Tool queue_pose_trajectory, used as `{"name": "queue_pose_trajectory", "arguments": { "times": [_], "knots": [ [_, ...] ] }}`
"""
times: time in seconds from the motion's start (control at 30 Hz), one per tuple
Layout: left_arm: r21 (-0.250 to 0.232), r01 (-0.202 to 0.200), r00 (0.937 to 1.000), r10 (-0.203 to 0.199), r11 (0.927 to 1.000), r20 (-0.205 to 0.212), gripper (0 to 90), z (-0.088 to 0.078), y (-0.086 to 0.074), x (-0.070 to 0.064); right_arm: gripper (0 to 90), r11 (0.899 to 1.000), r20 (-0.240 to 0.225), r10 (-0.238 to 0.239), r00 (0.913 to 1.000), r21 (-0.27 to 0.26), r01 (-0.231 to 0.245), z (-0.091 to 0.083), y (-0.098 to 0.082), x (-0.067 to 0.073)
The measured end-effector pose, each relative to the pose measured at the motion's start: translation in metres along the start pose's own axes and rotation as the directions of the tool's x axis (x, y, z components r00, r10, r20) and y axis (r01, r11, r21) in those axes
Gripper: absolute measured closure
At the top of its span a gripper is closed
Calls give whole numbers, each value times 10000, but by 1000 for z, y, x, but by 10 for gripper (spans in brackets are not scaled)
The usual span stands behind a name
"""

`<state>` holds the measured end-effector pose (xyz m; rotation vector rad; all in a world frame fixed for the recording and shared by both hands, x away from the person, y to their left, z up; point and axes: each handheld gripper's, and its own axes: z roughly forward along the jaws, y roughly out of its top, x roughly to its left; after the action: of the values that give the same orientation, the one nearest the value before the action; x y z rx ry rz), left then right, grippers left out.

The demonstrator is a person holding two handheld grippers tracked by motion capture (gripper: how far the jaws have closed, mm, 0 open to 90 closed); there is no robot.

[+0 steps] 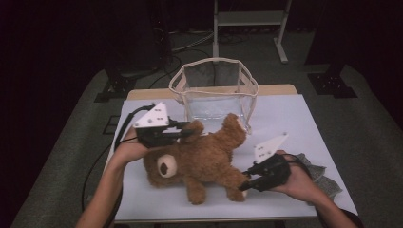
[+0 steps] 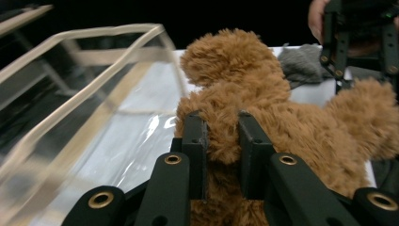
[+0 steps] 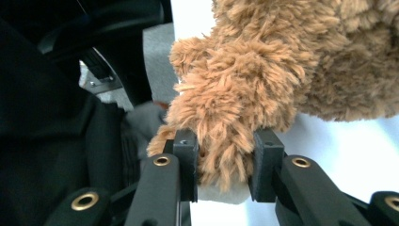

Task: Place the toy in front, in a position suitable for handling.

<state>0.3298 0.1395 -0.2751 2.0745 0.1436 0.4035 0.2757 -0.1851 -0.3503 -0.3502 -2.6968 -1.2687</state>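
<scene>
Gripped limb-and-limb by left gripper (image 1: 187, 133) and right gripper (image 1: 244, 186): teddy bear (image 1: 202, 159), seemingly lengthwise just before clear bag (image 1: 214, 90).

Two bare forearms reach in from the near edge, each hand wrapped around a set of black tongs. The left tongs (image 1: 183, 133) sit higher and farther forward, pointing toward the right, grey three-cornered plate on top, a cable trailing back past the wrist — jaws clamped tight on brown fur. The right tongs (image 1: 243, 186) lie low near the front, pointing left, the palm cupped behind them — jaws pressed in on a furry limb from both sides.
</scene>
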Motion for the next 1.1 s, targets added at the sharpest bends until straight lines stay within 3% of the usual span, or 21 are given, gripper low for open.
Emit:
{"name": "queue_pose_trajectory", "arguments": {
  "times": [0.13, 0.2, 0.27, 0.33, 0.4, 0.43, 0.47, 0.5, 0.57, 0.63, 0.67, 0.73, 0.8, 0.83, 0.93, 1.1],
  "knots": [
    [153, -36, 9968, 24, 9999, 802, 761, 48, 4, -3, 683, 9977, 396, 626, 9973, 237, -635, -17, -33, -1],
    [443, 157, 9927, -209, 9989, 1184, 758, 79, -2, -3, 683, 9940, 513, 1024, 9934, 321, -1042, -20, -54, -6],
    [513, 431, 9869, -505, 9978, 1531, 754, 99, -10, -2, 680, 9879, 708, 1457, 9868, 427, -1489, -18, -74, -12],
    [392, 812, 9783, -872, 9959, 1881, 736, 114, -16, -2, 679, 9793, 701, 1965, 9780, 363, -1993, -13, -92, -19],
    [295, 1094, 9740, -1131, 9936, 1962, 672, 120, -18, -1, 675, 9737, 618, 2266, 9720, 81, -2276, -10, -103, -24],
    [323, 1182, 9720, -1223, 9925, 2005, 607, 121, -18, -1, 669, 9734, 593, 2290, 9716, -28, -2293, -10, -104, -26],
    [341, 1308, 9744, -1348, 9908, 1797, 532, 119, -18, -2, 660, 9732, 687, 2296, 9709, -49, -2298, -10, -104, -26],
    [397, 1495, 9740, -1540, 9880, 1661, 411, 116, -18, -3, 639, 9748, 818, 2222, 9716, 24, -2232, -10, -103, -27],
    [368, 1952, 9664, -1987, 9801, 1634, 267, 109, -19, -5, 580, 9734, 942, 2282, 9691, -12, -2291, -12, -101, -28],
    [257, 2554, 9514, -2560, 9665, 1709, 167, 98, -22, -8, 508, 9732, 820, 2291, 9699, 30, -2301, -14, -99, -28],
    [142, 2711, 9462, -2692, 9625, 1795, 133, 92, -24, -11, 476, 9764, 909, 2156, 9722, -39, -2162, -17, -96, -26],
    [-97, 2834, 9453, -2777, 9589, 1714, 86, 81, -25, -19, 442, 9808, 1143, 1952, 9741, -240, -1937, -22, -89, -21],
    [-224, 3334, 9317, -3258, 9425, 1606, 33, 73, -23, -27, 409, 9851, 1482, 1706, 9741, -480, -1653, -26, -78, -17],
    [-272, 3445, 9292, -3367, 9384, 1526, 26, 71, -22, -30, 383, 9874, 1743, 1523, 9728, -694, -1422, -25, -71, -15],
    [-470, 3485, 9315, -3403, 9361, 1281, 26, 65, -18, -40, 394, 9870, 2247, 1333, 9653, -1181, -1089, -22, -55, -16],
    [-725, 3179, 9417, -3059, 9454, 1398, 26, 57, -15, -49, 387, 9877, 2674, 1212, 9559, -1286, -893, -8, -33, -30]
  ]
}}
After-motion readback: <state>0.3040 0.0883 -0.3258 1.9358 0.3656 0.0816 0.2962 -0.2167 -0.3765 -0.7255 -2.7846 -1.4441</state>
